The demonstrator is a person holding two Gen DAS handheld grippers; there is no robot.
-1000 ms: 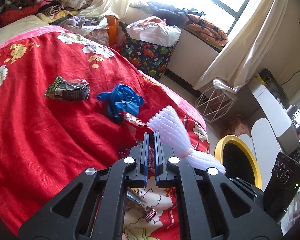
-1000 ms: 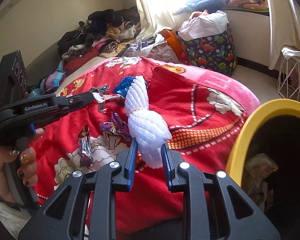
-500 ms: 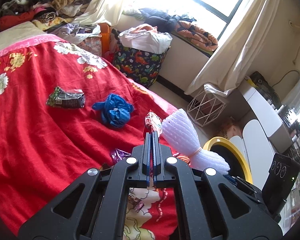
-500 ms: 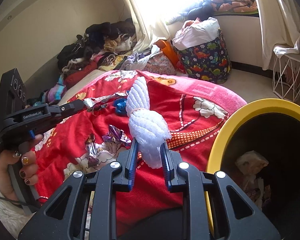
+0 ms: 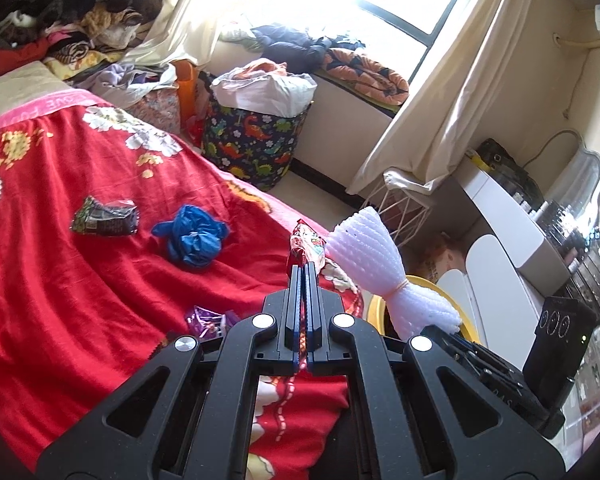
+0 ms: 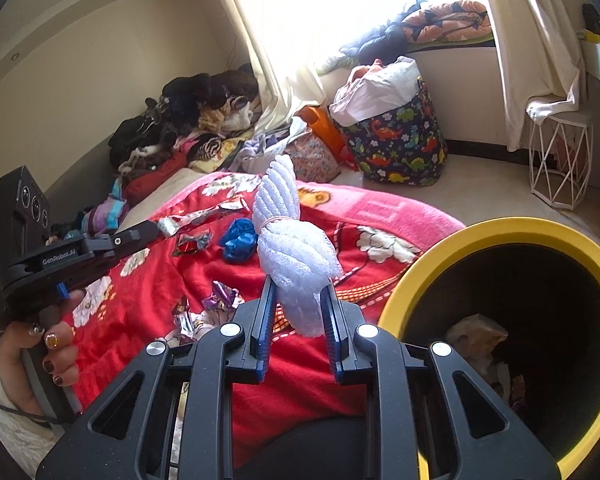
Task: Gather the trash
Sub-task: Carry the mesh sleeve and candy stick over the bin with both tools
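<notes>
My left gripper is shut on a red foil wrapper and holds it above the red blanket; the wrapper also shows in the right wrist view. My right gripper is shut on a white foam net tied in the middle, held left of the yellow-rimmed bin. The foam net shows in the left wrist view above the bin rim. A blue crumpled bag, a dark snack packet and purple wrappers lie on the blanket.
The bin holds crumpled paper. A dinosaur-print basket and a white wire stool stand on the floor by the window. Clothes are piled at the bed's far end. A white desk is at right.
My left gripper closed on the red foil wrapper and lifted it off the blanket. My right gripper rose with the foam net and moved closer to the bin.
</notes>
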